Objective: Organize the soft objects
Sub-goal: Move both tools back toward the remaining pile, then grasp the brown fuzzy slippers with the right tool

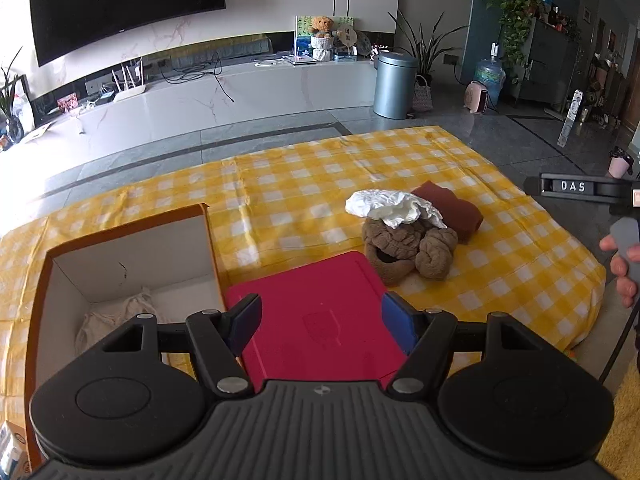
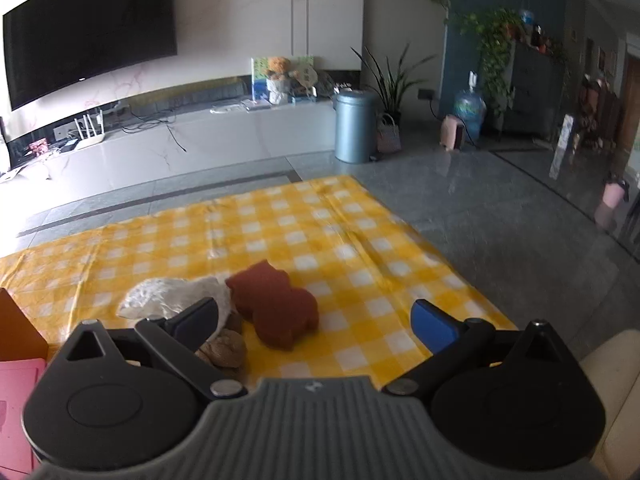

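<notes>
Soft things lie heaped on the yellow checked cloth [image 1: 280, 184] spread on the floor: one crumpled white cloth [image 1: 390, 206] on top of two twisted brown towels [image 1: 408, 246], one folded rust-red towel [image 1: 450, 210] touching them behind, its long axis slanting away to the right. Beside them lie one pink lid [image 1: 316, 308] and one open cardboard box [image 1: 120, 264] with a cream cloth [image 1: 116, 316] inside. Left gripper [image 1: 320, 322] and right gripper [image 2: 316, 320] both hover with jaws released, empty. "DAS" shows on the right tool's side.

A wall-mounted television [image 1: 124, 4] hangs above a long white console [image 1: 224, 88]; grey tiled floor [image 2: 500, 216], daylight.
</notes>
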Tool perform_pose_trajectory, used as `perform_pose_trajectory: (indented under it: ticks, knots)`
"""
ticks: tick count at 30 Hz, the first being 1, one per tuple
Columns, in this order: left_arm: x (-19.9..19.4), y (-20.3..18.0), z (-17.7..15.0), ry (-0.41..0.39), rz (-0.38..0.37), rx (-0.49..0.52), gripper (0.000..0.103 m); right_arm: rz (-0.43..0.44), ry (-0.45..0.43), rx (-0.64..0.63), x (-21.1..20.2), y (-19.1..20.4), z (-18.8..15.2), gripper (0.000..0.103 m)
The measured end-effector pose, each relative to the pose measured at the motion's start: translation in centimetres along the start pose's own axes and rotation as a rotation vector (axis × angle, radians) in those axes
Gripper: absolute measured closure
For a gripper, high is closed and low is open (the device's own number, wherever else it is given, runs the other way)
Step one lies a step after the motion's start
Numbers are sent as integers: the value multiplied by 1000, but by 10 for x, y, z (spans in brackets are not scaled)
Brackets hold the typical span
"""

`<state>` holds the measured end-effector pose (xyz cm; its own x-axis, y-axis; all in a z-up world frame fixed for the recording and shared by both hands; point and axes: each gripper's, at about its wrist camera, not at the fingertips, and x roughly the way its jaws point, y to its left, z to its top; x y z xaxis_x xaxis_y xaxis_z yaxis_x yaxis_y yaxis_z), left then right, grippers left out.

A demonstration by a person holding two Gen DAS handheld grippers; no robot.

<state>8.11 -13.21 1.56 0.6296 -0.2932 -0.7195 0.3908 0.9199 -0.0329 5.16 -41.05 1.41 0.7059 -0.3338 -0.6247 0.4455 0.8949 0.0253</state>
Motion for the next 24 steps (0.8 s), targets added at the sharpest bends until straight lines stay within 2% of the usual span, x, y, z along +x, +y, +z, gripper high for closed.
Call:
perform_pose_trajectory:
  ticks: [4,9,14,17,24]
  knots:
    - [11,-14,8,18,-3,0,22,75,77,96,23,-24,-9,3]
    - [26,-31,19,53,8,16,22,77,126,133,48,-31,-15,3]
    - [46,-34,34,114,-78,-32,22,105,153,85,66,-27,-22,3]
    - [56,-32,40,107,-89,-52,22,110,179,40,74,-20,-25,3]
    - [69,-27,42,77,-13,15,22,120,228,20,93,-11,-27,3]
